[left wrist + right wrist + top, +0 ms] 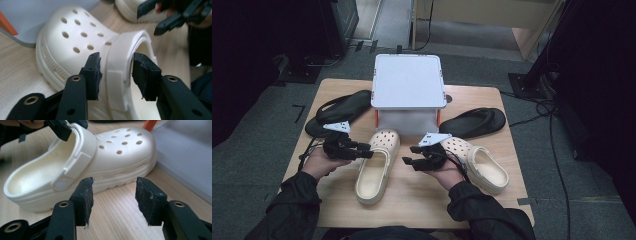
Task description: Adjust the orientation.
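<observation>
left gripper view shows left tongs (116, 75) straddling the clog's strap (117, 75).

The high view looks forward and down on the whole tabletop (412, 200) from above the person. Each gripper view sits low and close, looking along its own tongs; both share the cream clog (75, 37) from opposite sides
</observation>
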`<state>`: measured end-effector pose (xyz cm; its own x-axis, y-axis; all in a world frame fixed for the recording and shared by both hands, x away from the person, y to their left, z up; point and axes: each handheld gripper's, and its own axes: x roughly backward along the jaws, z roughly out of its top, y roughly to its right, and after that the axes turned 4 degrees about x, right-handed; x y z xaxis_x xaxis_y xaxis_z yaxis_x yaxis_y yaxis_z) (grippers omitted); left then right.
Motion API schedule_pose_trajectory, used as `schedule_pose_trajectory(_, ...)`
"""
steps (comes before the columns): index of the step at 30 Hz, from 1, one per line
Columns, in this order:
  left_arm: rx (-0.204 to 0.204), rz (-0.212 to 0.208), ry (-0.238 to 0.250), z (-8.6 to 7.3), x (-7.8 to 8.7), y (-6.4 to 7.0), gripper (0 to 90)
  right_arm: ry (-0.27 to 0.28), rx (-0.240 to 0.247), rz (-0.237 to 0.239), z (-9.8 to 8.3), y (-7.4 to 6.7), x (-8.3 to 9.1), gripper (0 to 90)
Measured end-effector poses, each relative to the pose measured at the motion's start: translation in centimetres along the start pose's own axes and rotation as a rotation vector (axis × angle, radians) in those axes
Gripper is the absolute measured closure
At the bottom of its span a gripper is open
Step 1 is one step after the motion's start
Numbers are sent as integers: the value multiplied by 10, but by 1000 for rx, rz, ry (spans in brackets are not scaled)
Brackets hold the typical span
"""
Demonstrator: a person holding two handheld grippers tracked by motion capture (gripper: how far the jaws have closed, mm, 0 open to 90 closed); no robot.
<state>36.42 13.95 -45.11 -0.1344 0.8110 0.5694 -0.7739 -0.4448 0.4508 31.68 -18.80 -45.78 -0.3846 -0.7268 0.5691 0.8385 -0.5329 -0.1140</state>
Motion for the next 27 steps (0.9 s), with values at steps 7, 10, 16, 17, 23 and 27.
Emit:
schedule_pose_trajectory(7,-26,92,30,4,14,0,522,28,-8,8,10,-14,-9,464)
schedule_pose_trajectory(10,-42,129,35,7,16,2,524,37,-15,15,16,-20,-16,444)
schedule_pose_trajectory(16,-46,144,49,17,17,2,526,56,-36,12,23,-29,-34,393)
schedule_pose_trajectory(17,-44,141,57,20,17,2,528,47,-29,6,25,-30,-38,390)
schedule_pose_trajectory(23,-57,152,46,36,17,5,529,19,40,-72,31,-40,-60,357)
schedule_pose_trajectory(27,-59,136,50,44,16,4,528,7,54,-127,29,-40,-64,356)
